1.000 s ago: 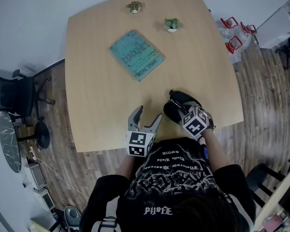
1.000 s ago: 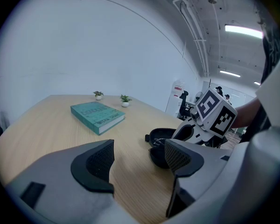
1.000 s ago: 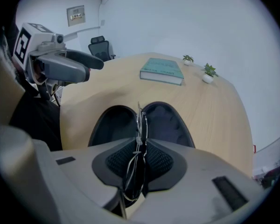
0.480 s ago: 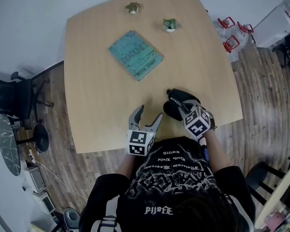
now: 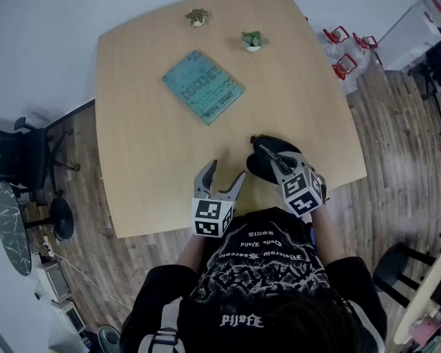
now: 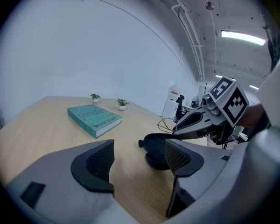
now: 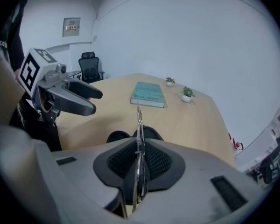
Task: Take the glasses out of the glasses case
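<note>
The black glasses case [image 5: 263, 169] lies open on the wooden table [image 5: 147, 145] near its front edge. Thin wire-rimmed glasses [image 7: 139, 125] stand edge-on between the pads of my right gripper [image 5: 267, 153], which is shut on them and hangs just above the case [image 7: 117, 136]. In the left gripper view the glasses [image 6: 164, 123] stick out from the right gripper [image 6: 178, 129], clear of the case [image 6: 154, 146]. My left gripper [image 5: 220, 173] hovers to the left of the case, open with nothing between its jaws [image 6: 137, 155].
A teal book [image 5: 202, 87] lies in the middle of the table. Two small potted plants [image 5: 196, 17] [image 5: 253, 40] stand at the far edge. A black office chair [image 5: 15, 153] is on the floor to the left, red-handled items [image 5: 344, 65] to the right.
My right gripper has risen a little with the glasses, away from the case. The left gripper has kept still.
</note>
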The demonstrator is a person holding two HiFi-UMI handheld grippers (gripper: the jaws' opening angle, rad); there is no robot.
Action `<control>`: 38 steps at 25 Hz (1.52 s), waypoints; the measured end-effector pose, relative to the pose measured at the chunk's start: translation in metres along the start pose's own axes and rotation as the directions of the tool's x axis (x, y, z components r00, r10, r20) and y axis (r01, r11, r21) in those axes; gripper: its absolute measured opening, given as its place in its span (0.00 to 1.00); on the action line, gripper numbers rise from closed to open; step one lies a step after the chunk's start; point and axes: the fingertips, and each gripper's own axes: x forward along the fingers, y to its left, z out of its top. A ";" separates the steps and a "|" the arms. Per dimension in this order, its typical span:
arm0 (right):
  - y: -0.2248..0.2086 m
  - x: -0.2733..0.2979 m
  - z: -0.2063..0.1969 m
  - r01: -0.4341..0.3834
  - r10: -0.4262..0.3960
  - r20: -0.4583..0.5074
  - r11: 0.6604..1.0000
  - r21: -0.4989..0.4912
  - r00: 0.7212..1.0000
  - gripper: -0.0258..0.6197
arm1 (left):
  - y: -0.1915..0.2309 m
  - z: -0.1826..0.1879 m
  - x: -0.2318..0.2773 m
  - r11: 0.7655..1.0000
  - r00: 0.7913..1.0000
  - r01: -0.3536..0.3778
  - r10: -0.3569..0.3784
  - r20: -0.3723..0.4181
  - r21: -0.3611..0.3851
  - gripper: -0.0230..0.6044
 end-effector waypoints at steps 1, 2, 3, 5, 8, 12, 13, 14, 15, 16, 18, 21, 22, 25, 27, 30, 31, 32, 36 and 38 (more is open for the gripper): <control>0.000 -0.004 0.002 0.012 -0.013 0.016 1.000 0.007 1.000 0.13 | 0.000 0.001 -0.001 1.000 1.000 0.003 -0.003 0.005 -0.003 0.59; 0.000 -0.008 0.005 0.025 -0.025 0.031 1.000 0.015 0.999 0.13 | -0.001 0.002 -0.003 1.000 1.000 0.007 -0.007 0.010 -0.005 0.59; 0.001 -0.012 0.006 0.038 -0.039 0.046 0.999 0.025 0.998 0.13 | -0.001 0.002 -0.004 1.000 1.000 0.012 -0.012 0.014 -0.005 0.59; 0.001 -0.021 0.009 0.064 -0.067 0.076 0.997 0.050 0.995 0.13 | -0.004 0.004 -0.007 1.000 0.999 0.025 -0.025 0.020 -0.003 0.59; 0.003 -0.037 0.015 0.098 -0.111 0.132 0.990 0.097 0.985 0.13 | -0.009 0.007 -0.013 0.999 0.998 0.050 -0.050 0.031 -0.005 0.59; 0.005 -0.060 0.019 0.155 -0.183 0.201 0.976 0.151 0.962 0.13 | -0.017 0.014 -0.023 0.996 0.995 0.087 -0.086 0.050 -0.013 0.59; 0.006 -0.064 0.019 0.169 -0.201 0.214 0.972 0.162 0.956 0.13 | -0.019 0.015 -0.025 0.995 0.994 0.095 -0.095 0.053 -0.011 0.59; 0.007 -0.069 0.018 0.181 -0.218 0.225 0.968 0.175 0.950 0.13 | -0.022 0.016 -0.027 0.995 0.993 0.104 -0.104 0.057 -0.007 0.59; 0.009 -0.073 0.017 0.192 -0.235 0.237 0.963 0.190 0.943 0.13 | -0.024 0.017 -0.030 0.994 0.992 0.112 -0.112 0.060 -0.003 0.59; 0.010 -0.077 0.015 0.201 -0.251 0.249 0.957 0.208 0.935 0.13 | -0.027 0.017 -0.032 0.993 0.991 0.121 -0.120 0.061 0.000 0.59; 0.014 -0.085 0.012 0.219 -0.287 0.274 0.943 0.251 0.918 0.13 | -0.031 0.016 -0.038 0.991 0.989 0.136 -0.136 0.059 0.008 0.59; 0.020 -0.097 0.006 0.245 -0.340 0.307 0.919 0.308 0.889 0.13 | -0.036 0.012 -0.045 0.987 0.986 0.161 -0.162 0.048 0.022 0.59; 0.023 -0.100 0.004 0.251 -0.353 0.316 0.913 0.321 0.881 0.13 | -0.038 0.010 -0.048 0.985 0.984 0.169 -0.170 0.044 0.027 0.59; 0.034 -0.109 -0.003 0.274 -0.395 0.329 0.893 0.356 0.858 0.13 | -0.042 0.005 -0.055 0.981 0.981 0.190 -0.192 0.033 0.040 0.59; 0.041 -0.113 -0.010 0.294 -0.427 0.328 0.875 0.384 0.843 0.13 | -0.044 0.001 -0.058 0.978 0.978 0.203 -0.204 0.033 0.045 0.59; 0.052 -0.116 -0.020 0.314 -0.459 0.329 0.858 0.407 0.825 0.13 | -0.047 -0.004 -0.063 0.974 0.974 0.219 -0.221 0.038 0.052 0.59; 0.056 -0.117 -0.022 0.315 -0.463 0.330 0.854 0.413 0.822 0.13 | -0.047 -0.006 -0.064 0.973 0.973 0.224 -0.226 0.041 0.054 0.59; 0.059 -0.117 -0.025 0.315 -0.466 0.330 0.852 0.419 0.821 0.13 | -0.048 -0.007 -0.065 0.972 0.972 0.227 -0.230 0.044 0.056 0.59; 0.068 -0.120 -0.037 0.317 -0.478 0.320 0.838 0.443 0.818 0.13 | -0.053 -0.007 -0.067 0.966 0.966 0.249 -0.253 0.060 0.067 0.59; 0.067 -0.122 -0.040 0.322 -0.489 0.317 0.830 0.455 0.813 0.13 | -0.057 -0.005 -0.068 0.963 0.962 0.259 -0.264 0.068 0.081 0.59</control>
